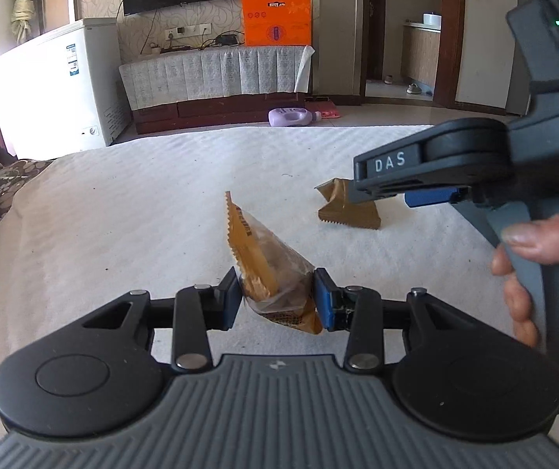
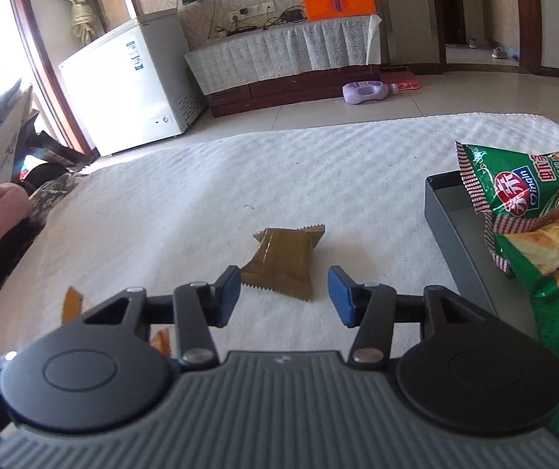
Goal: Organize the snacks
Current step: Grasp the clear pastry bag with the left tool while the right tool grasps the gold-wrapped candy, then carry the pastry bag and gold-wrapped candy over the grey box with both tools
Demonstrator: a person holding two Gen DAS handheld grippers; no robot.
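A: What does the left gripper (image 1: 277, 299) hold at the lower centre of the left wrist view?

B: Its blue pads press both sides of an orange-and-clear snack packet (image 1: 267, 269), which stands tilted with its serrated end raised off the white tablecloth (image 1: 123, 215). Gripping the bulging middle probably keeps the crinkly wrapper from slipping.

A: And the right gripper (image 2: 283, 293)?

B: Its fingers are spread wide on either side of the near edge of a brown snack packet (image 2: 285, 264), which lies flat on the cloth at frame centre. The left pad looks to be at the packet's corner, though contact is hard to judge; the right pad is clearly apart. The straddle suggests a pick is being prepared.

A: Where would the snacks go?

B: Likely into the dark tray (image 2: 447, 226) at right, where a green chip bag (image 2: 533, 226) already leans.

A: What stays unclear?

B: The frame edge cuts off the tray and the bag. The orange packet's print is illegible, and only slivers of it show at the lower left of the right wrist view.
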